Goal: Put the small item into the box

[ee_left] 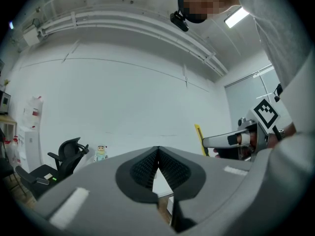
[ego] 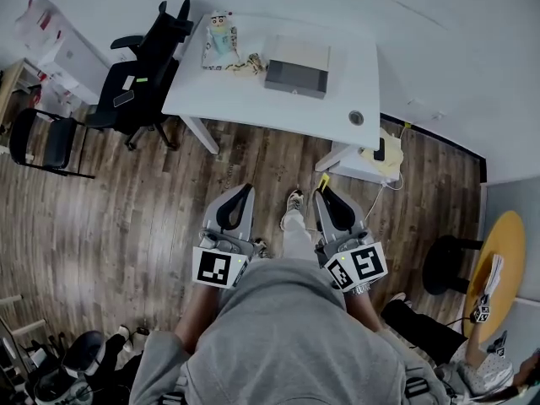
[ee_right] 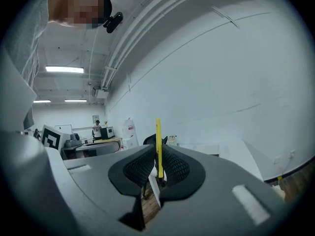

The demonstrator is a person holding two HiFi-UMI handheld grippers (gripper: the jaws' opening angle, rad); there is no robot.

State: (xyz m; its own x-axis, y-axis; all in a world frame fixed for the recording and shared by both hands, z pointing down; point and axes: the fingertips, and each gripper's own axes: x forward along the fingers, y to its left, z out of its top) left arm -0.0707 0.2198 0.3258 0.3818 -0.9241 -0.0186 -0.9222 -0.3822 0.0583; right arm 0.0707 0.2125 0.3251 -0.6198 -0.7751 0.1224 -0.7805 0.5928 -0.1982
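Note:
A grey box lies on the white table far ahead of me, beside a small figurine and some loose small things. I hold both grippers close to my body over the wooden floor. My right gripper is shut on a thin yellow item, which stands upright between the pads. My left gripper is shut, its pads meeting with nothing between them. The left gripper view also shows the figurine and the right gripper from the side.
A black office chair stands at the table's left end, and another chair sits further left. A low white stand with yellow things is right of the table. A black stool and a round yellow table are at right.

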